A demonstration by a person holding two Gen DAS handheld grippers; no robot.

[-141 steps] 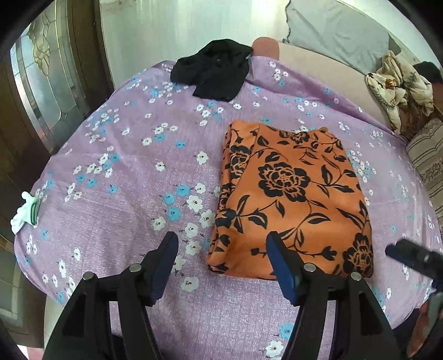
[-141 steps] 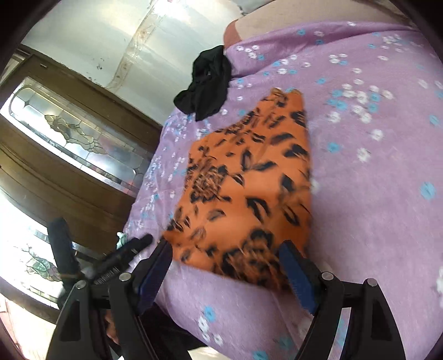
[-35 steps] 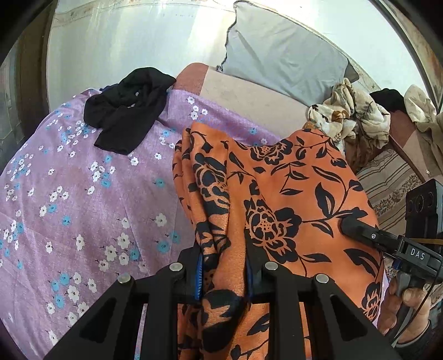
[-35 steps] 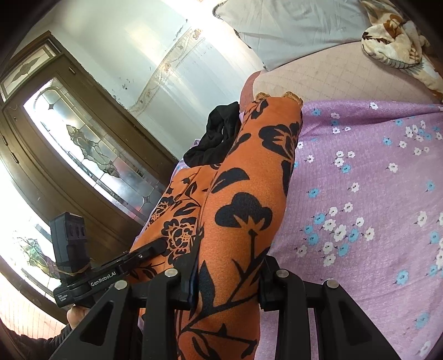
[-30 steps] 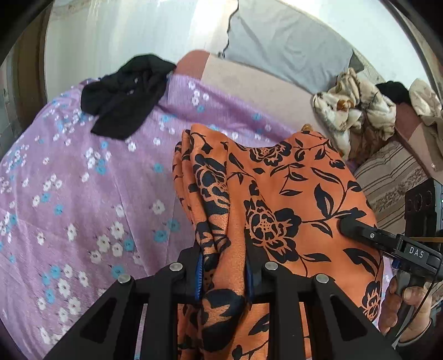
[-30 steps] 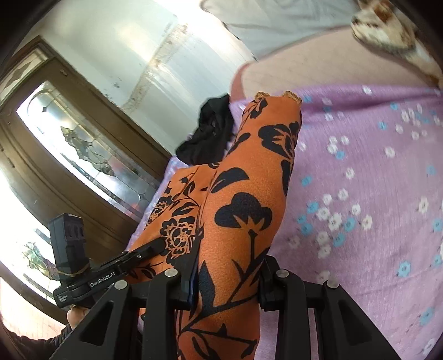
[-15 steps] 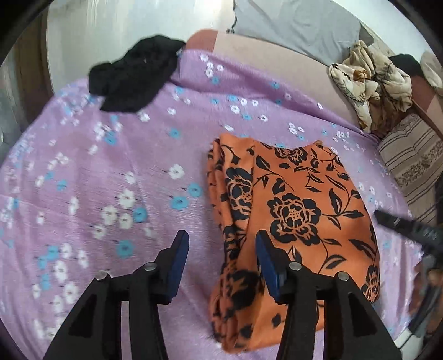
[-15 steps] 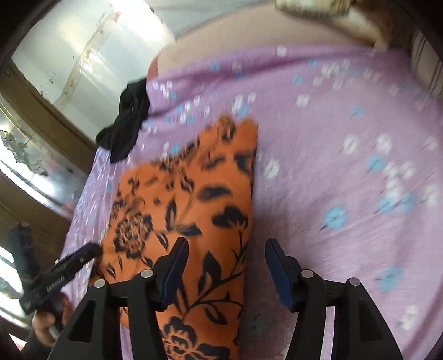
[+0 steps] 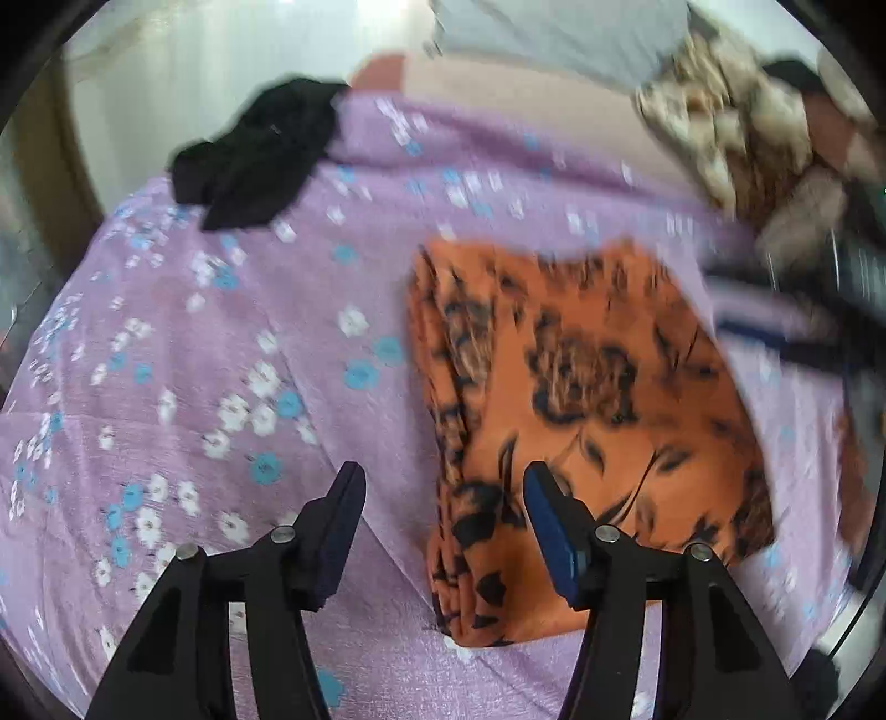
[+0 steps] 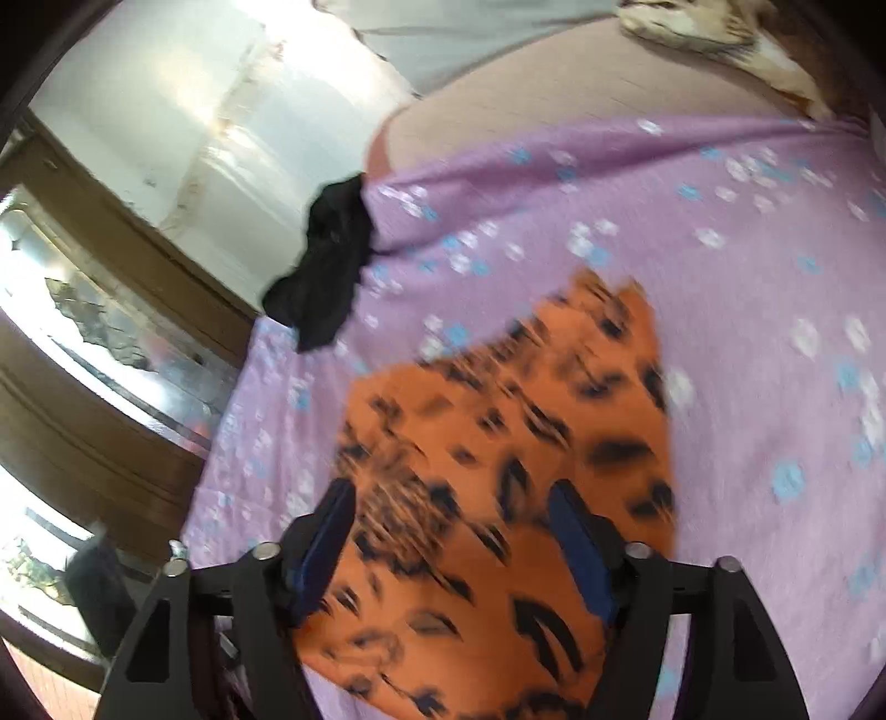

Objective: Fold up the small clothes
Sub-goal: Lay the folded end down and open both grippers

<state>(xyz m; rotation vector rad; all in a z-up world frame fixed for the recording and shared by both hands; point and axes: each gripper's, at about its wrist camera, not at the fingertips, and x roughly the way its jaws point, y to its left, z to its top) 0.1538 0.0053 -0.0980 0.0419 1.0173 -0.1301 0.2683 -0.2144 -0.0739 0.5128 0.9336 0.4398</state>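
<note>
The folded orange garment with black flowers lies flat on the purple flowered bedsheet. It also shows in the right wrist view. My left gripper is open and empty, just above the garment's near left edge. My right gripper is open and empty, hovering over the garment's near part. The right gripper's body shows blurred at the right edge of the left wrist view. A crumpled black garment lies at the far left of the sheet, seen also from the right wrist.
A grey pillow and a heap of patterned cloths lie at the back right. A wooden door with patterned glass stands left of the bed. The sheet's near edge drops off below the grippers.
Both grippers let go of the orange garment, which now lies flat on the sheet. Since half a second ago both have opened wider and drawn back slightly; both views are blurred by motion.
</note>
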